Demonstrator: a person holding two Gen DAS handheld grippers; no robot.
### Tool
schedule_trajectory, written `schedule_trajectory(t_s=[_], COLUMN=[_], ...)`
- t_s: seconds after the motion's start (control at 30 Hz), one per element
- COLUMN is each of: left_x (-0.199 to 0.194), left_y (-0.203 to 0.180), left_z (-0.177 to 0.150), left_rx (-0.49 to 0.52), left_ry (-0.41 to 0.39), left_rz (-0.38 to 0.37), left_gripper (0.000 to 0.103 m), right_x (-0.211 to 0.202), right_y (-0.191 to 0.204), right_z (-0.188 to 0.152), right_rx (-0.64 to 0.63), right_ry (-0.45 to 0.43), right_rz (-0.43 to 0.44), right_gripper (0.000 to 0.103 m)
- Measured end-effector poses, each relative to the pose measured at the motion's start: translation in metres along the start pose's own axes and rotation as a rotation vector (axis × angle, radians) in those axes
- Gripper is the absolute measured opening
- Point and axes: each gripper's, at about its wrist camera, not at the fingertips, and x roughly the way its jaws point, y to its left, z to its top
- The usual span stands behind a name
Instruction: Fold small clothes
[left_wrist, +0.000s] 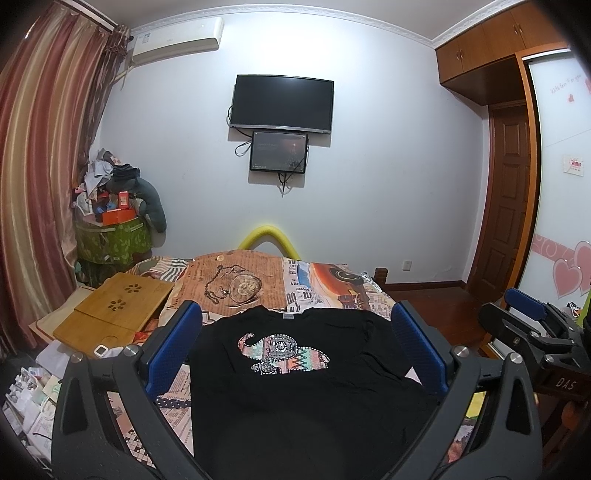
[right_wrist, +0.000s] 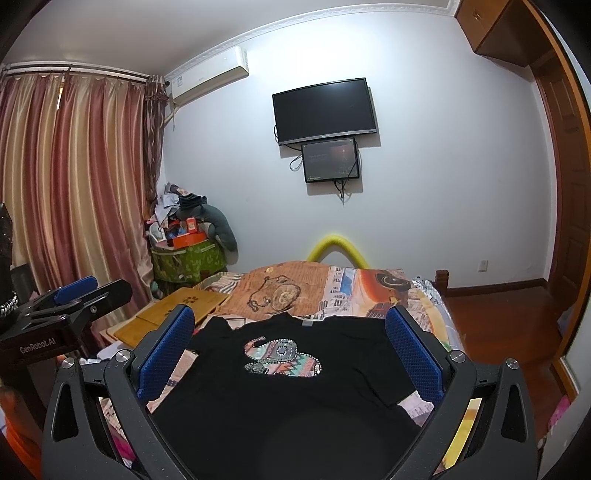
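A home bedroom: a bed (left_wrist: 332, 291) with a printed cover, curtains (left_wrist: 44, 155), a wall television (left_wrist: 282, 103) and a wardrobe (left_wrist: 491, 48).

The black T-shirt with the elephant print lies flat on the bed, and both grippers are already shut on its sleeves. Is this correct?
Not quite. The black T-shirt does lie flat on the bed, but both grippers are open and hold nothing: the left gripper in the left wrist view, the right gripper in the right wrist view.
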Motion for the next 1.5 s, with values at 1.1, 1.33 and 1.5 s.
schedule_trajectory(t_s=[1.1,1.33,1.5], left_x=[0.247,0.353,0.422], left_y=[0.047,0.083,0.12], left_z=[0.023,0.0,-0.023], left_rx=[0.032,0.052,0.067], left_ry=[0.232,0.323,0.48], left_rz=[0.079,0.104,0.108], left_gripper=[0.103,0.103,0.103], right_x=[0.163,0.238,0.282], right_y=[-0.066,-0.106,-0.13], right_z=[-0.006,-0.025,-0.035], right_rx=[-0.083,-0.044,-0.033], right_ry=[0.211,0.369,0.465], right_rz=[-0.086,-0.099,-0.096], right_gripper=[0.103,0.103,0.09])
